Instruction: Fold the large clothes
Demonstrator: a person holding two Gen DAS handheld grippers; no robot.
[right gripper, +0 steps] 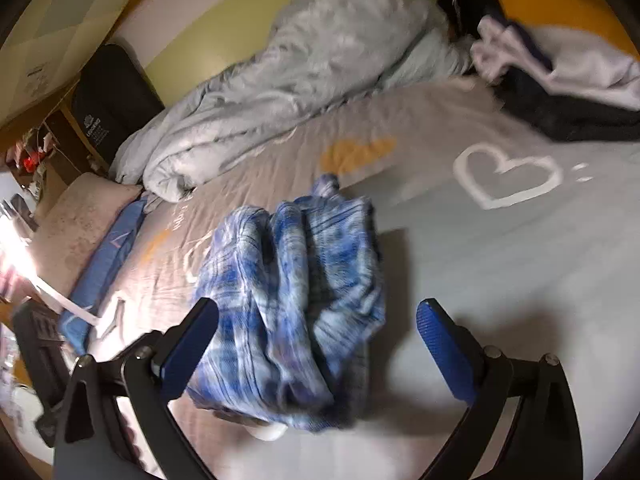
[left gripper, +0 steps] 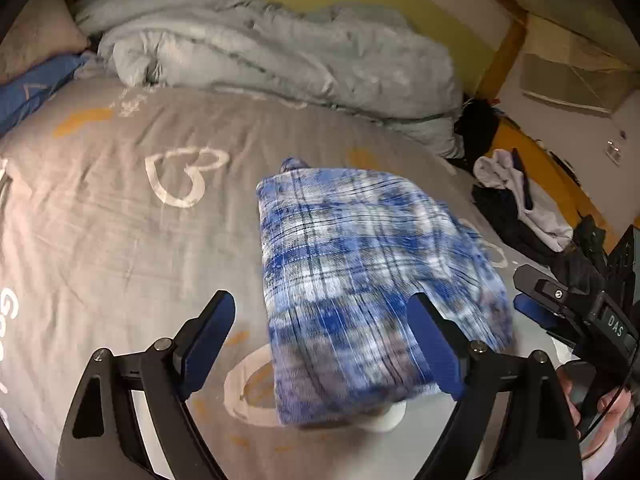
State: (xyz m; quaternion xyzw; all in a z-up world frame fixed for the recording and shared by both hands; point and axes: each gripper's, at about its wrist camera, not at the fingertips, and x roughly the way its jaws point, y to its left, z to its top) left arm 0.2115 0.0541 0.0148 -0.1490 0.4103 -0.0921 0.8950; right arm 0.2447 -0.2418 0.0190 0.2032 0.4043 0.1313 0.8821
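Blue plaid shirt (left gripper: pixel 368 280), just one, folded into a bundle mid-bed on the grey sheet (left gripper: pixel 100 240). Two grippers: left gripper (left gripper: pixel 324 340) spread wide above the shirt's near end, right gripper (right gripper: pixel 316 344) likewise spread, gripping nothing. Only left view catches the right tool beside the shirt; only right view shows the black bag (right gripper: pixel 108 100).

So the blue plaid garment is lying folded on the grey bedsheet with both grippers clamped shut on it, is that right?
Not quite. The blue plaid garment is folded on the grey bedsheet, but both wrist views show the left gripper and right gripper with jaws wide open, gripping nothing.
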